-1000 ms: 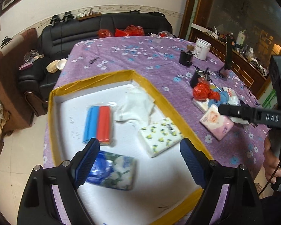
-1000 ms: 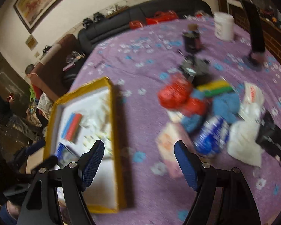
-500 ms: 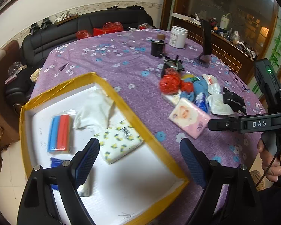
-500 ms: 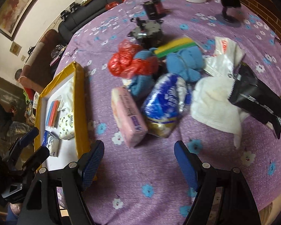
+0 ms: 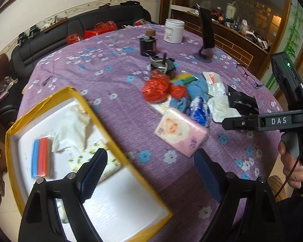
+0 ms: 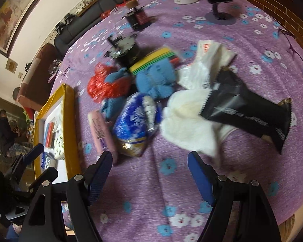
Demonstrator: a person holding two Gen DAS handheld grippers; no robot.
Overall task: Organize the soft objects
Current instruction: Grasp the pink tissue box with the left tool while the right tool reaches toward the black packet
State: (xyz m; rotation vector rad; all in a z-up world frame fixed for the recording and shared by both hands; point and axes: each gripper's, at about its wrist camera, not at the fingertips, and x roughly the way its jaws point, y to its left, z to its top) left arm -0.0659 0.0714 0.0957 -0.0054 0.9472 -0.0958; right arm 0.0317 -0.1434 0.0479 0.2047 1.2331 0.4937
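Left gripper (image 5: 150, 172) fills the bottom of the left wrist view, its two blue-padded fingers (image 5: 94, 172) spread wide apart with nothing between them. It hangs over the near corner of a white tray with a yellow rim (image 5: 119, 153), which lies on a table covered by a purple flowered cloth (image 5: 103, 64). Inside the tray lie a blue and red pack (image 5: 40, 157), a crumpled white cloth (image 5: 72, 130) and a white tissue pack with a yellow print (image 5: 95, 158), partly hidden behind the left finger. To the right of the tray, apart from it, a pink tissue pack (image 5: 180, 132) lies at the near edge of a heap of soft things: a red plastic bag (image 5: 156, 89), blue cloths (image 5: 198, 87), a blue and white packet (image 5: 199, 110) and a black pouch (image 5: 241, 101). At the right edge a hand (image 5: 295, 165) grips the handle of the right gripper.

Seen from the right wrist view, the right gripper (image 6: 149, 174) also has its fingers wide apart and empty, above bare cloth just in front of the heap. The blue and white packet (image 6: 134, 125) and the pink tissue pack (image 6: 101, 134) lie nearest its left finger; a fluffy white cloth (image 6: 186, 125) and the black pouch (image 6: 246, 111) lie beyond its right finger. The tray (image 6: 69, 129) sits at the left, with the left gripper (image 6: 41, 161) over its near end.
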